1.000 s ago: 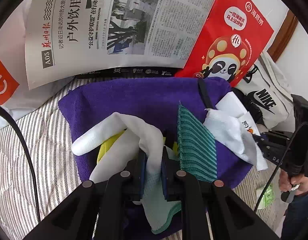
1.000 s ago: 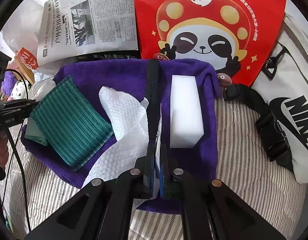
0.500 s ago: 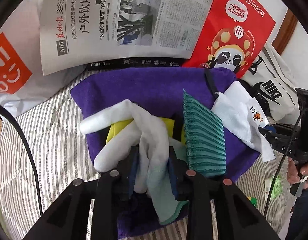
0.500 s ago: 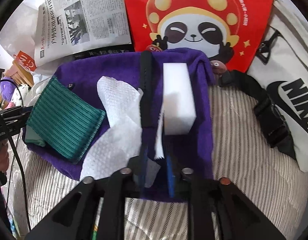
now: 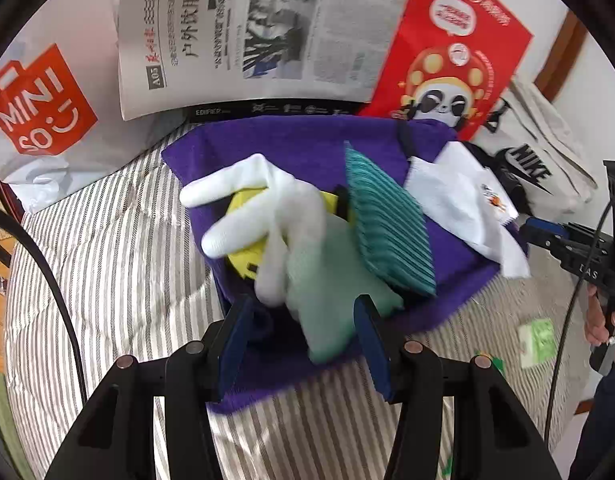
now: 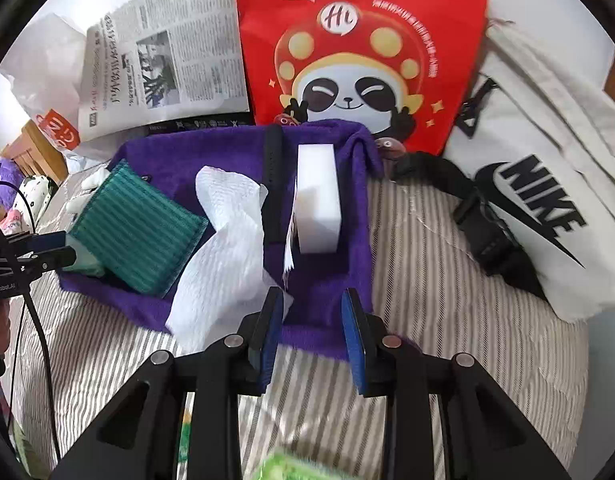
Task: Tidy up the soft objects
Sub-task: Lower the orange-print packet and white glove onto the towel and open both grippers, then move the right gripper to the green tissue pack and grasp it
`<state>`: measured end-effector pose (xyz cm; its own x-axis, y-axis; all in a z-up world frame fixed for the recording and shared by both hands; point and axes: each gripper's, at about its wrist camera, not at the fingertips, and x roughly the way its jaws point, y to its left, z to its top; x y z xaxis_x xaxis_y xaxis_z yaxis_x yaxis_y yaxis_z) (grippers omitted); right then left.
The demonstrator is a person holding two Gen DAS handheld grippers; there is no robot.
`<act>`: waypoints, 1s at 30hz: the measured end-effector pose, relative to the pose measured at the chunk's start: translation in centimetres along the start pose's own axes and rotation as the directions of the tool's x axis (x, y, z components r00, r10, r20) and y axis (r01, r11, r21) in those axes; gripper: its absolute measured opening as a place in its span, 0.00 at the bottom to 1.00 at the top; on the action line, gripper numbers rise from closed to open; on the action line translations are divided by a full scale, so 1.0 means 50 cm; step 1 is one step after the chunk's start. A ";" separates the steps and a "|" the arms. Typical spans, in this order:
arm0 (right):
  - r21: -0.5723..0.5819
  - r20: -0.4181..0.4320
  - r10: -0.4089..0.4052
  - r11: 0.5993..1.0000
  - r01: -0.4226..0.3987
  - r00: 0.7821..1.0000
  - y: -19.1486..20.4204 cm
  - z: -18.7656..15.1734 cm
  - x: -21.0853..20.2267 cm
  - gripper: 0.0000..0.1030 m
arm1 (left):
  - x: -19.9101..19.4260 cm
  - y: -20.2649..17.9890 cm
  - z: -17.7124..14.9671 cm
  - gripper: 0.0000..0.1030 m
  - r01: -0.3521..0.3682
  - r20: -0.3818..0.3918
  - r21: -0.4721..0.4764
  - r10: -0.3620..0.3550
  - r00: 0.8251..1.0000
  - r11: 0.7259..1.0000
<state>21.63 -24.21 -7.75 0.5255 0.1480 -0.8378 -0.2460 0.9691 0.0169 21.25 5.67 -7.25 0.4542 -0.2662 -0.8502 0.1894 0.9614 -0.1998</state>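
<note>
A purple towel (image 5: 291,148) lies spread on the striped bedding and carries the soft things. On it a white glove with a pale green cuff (image 5: 283,208) rests over a yellow item (image 5: 243,256). My left gripper (image 5: 303,340) is opening; the cuff lies between the pads, which do not press it. A green striped cloth (image 5: 387,220) (image 6: 135,228) and a white paper towel (image 6: 227,232) lie beside it. My right gripper (image 6: 313,332) is also opening over the purple towel's (image 6: 327,280) near edge, gripping nothing. A white sponge block (image 6: 319,196) and a black strap (image 6: 273,184) lie just ahead of it.
A newspaper (image 5: 267,32), a red panda bag (image 6: 359,52) and a Miniso bag (image 5: 39,108) stand behind the towel. A white Nike bag (image 6: 539,200) with a black buckle strap (image 6: 487,236) lies right. A green packet (image 5: 537,340) sits on the bedding. A person's hand (image 5: 599,320) holds the right gripper.
Both grippers went from shut to open and drew back towards the towel's near edge. The left let go of the glove; the right let go of the white paper.
</note>
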 end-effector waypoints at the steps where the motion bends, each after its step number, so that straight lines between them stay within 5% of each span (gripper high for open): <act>1: -0.002 0.005 -0.001 1.000 0.001 1.000 0.001 -0.007 -0.010 0.30 | -0.015 -0.009 -0.007 0.49 0.004 0.014 0.007 -0.004 1.000 1.000; 9: 0.000 0.038 -0.009 1.000 0.009 0.999 -0.002 -0.094 -0.083 0.43 | -0.069 -0.089 -0.054 0.49 0.076 0.019 0.075 -0.077 0.997 0.994; 18: 0.009 -0.044 0.033 0.999 -0.033 0.998 -0.010 -0.230 -0.076 0.54 | -0.082 -0.146 -0.108 0.49 0.155 -0.012 0.110 -0.155 0.988 0.982; 26: 0.233 -0.032 0.072 0.971 -0.062 0.997 -0.017 -0.263 -0.067 0.55 | -0.071 -0.178 -0.133 0.49 0.195 -0.042 0.123 -0.191 0.981 0.973; 30: 0.227 -0.062 -0.039 0.973 0.052 0.997 0.012 -0.253 -0.054 0.56 | -0.070 -0.186 -0.139 0.49 0.204 -0.055 0.131 -0.198 0.979 0.970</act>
<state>9.77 -26.54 -12.35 0.4833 0.0978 -0.8700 -0.0273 0.9949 0.0967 11.83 -1.85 -5.79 0.3591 -0.4470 -0.8193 0.3902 0.8693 -0.3033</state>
